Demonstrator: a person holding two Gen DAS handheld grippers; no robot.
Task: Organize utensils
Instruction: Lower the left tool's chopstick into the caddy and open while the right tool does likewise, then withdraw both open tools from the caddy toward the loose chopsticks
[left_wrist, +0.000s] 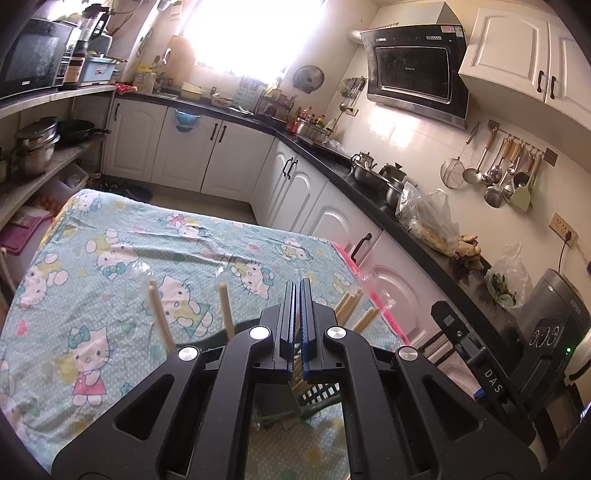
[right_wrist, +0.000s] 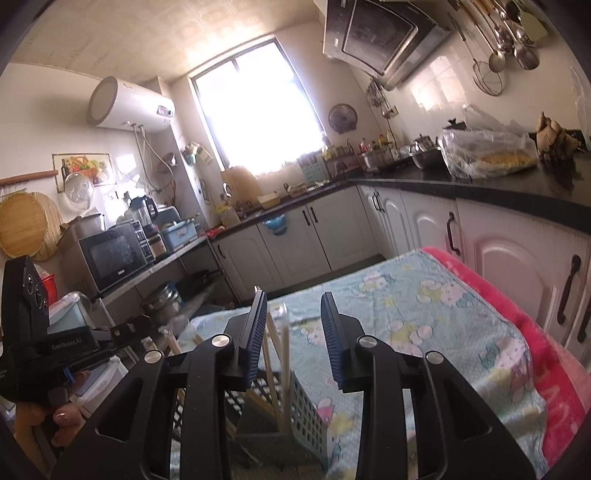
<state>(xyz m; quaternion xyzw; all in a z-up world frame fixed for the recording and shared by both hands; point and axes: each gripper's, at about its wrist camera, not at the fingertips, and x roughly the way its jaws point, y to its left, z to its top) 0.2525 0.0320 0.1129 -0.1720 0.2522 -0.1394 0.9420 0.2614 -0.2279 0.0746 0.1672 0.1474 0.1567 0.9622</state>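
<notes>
Your right gripper (right_wrist: 293, 314) has its jaws parted around chopsticks (right_wrist: 275, 354) standing in the grey perforated utensil basket (right_wrist: 306, 410). Left gripper (left_wrist: 298, 295) is closed, empty. Lift the right straight up, clear of the sticks.

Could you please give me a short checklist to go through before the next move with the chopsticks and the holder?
1. Right gripper free of load: ok. Its jaws stand apart, pressing nothing.
2. Chopsticks inside the grey perforated holder: ok. They stand between the open jaws, ends down in the holder.
3. Left gripper state: ok, shut. Whether it pinches a chopstick: cannot tell.
4. Holder upright and steady on the cartoon-cat tablecloth: cannot tell, since the grippers hide most of it.
5. More chopsticks poking up around the left gripper: ok, visible on both sides.
6. Path clear for withdrawing the right gripper: ok, probably, as nothing lies above it.
</notes>
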